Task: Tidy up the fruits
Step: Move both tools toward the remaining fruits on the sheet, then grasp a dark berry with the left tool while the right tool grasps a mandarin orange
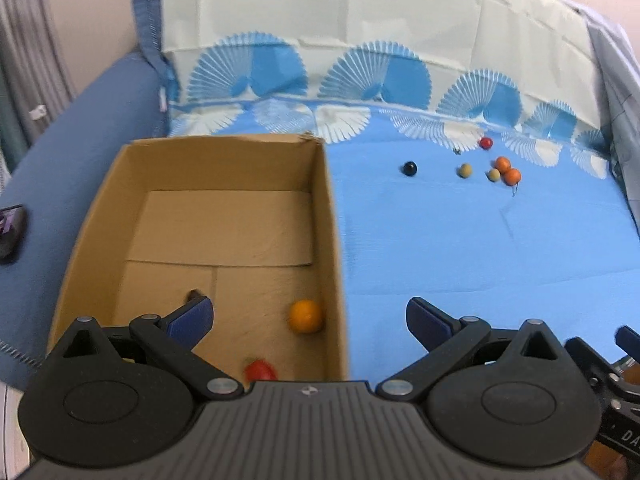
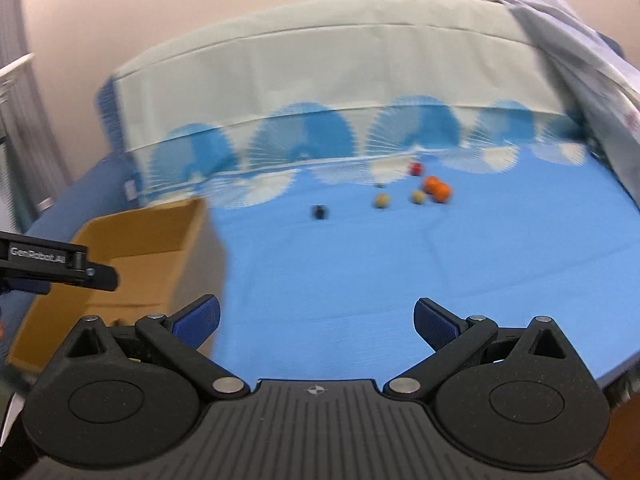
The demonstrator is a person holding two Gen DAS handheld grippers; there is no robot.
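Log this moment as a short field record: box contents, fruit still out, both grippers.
box: cardboard box, open top
in box: orange fruit; red fruit, blurred
on blue cloth: black fruit, red fruit, two tan, two orange
left gripper: open, empty, above the box's right side
right gripper: open, empty, over cloth

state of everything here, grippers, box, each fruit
left gripper: open, empty, over the box
right gripper: open, empty, over the cloth
cardboard box: open-topped, upright
orange fruit: inside box
red fruit: inside box, blurred
black fruit: loose on blue cloth
two tan fruits: on cloth
two small oranges: on cloth, touching
small red fruit: on cloth
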